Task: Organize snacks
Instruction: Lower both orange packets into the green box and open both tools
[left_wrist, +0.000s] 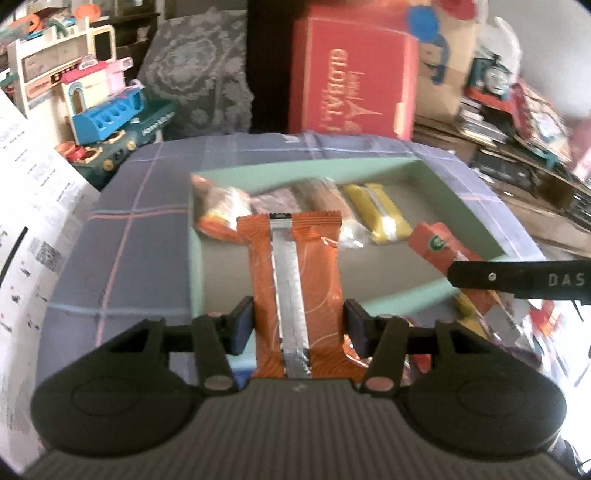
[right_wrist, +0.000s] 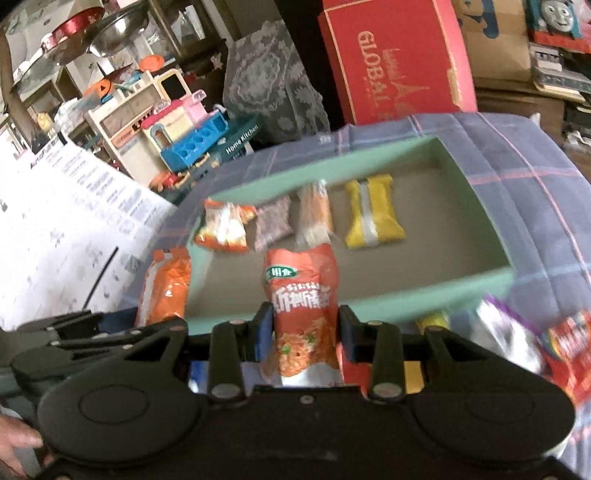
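Note:
My left gripper (left_wrist: 298, 325) is shut on an orange snack packet with a silver seam (left_wrist: 295, 273), held over the near edge of the green tray (left_wrist: 332, 162). My right gripper (right_wrist: 302, 332) is shut on a red-orange noodle snack packet (right_wrist: 303, 295), held above the tray's near wall (right_wrist: 406, 295); that packet and a right finger (left_wrist: 517, 278) also show in the left wrist view. In the tray lie a yellow packet (right_wrist: 371, 214), a clear orange packet (right_wrist: 314, 214), a purplish packet (right_wrist: 273, 221) and an orange-white packet (right_wrist: 223, 229).
The tray sits on a plaid blue cloth (left_wrist: 147, 206). Loose snacks lie on the cloth at the right (right_wrist: 565, 343). A red box (right_wrist: 395, 59), a toy kitchen (right_wrist: 177, 122) and a white printed sheet (right_wrist: 74, 221) stand around the cloth.

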